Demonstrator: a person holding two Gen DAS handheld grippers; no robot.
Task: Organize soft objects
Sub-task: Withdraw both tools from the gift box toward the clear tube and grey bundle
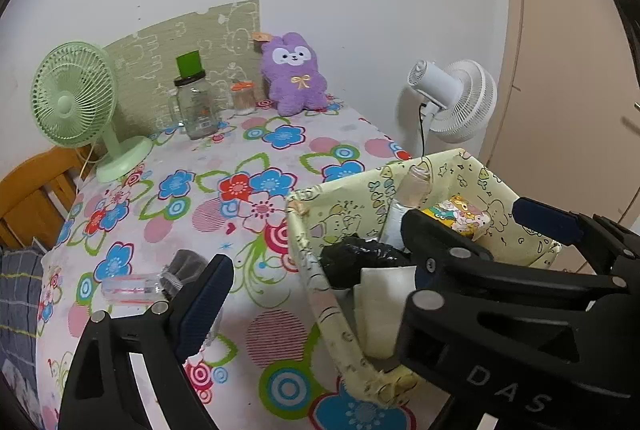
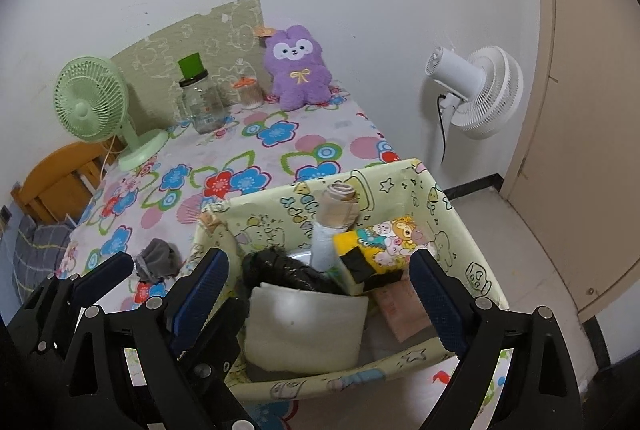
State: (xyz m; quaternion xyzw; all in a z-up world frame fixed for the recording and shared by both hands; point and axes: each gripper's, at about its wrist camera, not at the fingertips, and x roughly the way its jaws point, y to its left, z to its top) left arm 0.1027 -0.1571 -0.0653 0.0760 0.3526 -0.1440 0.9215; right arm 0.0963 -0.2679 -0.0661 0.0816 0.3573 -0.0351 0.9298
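Two wrist views over one desk

Both cameras looked down and forward across the desk (image 1: 248,166) toward the wall; the right sat close above the fabric box (image 2: 404,182), the left just beside it, both sharing the purple plush (image 1: 294,74).

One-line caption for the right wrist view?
Open right gripper hovers over the storage box; grey sock lies on the floral tablecloth.

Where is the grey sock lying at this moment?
The grey sock lies on the floral tablecloth, just left of the yellow fabric basket. In the left wrist view it sits beside a clear plastic item, by the left tool's left finger.
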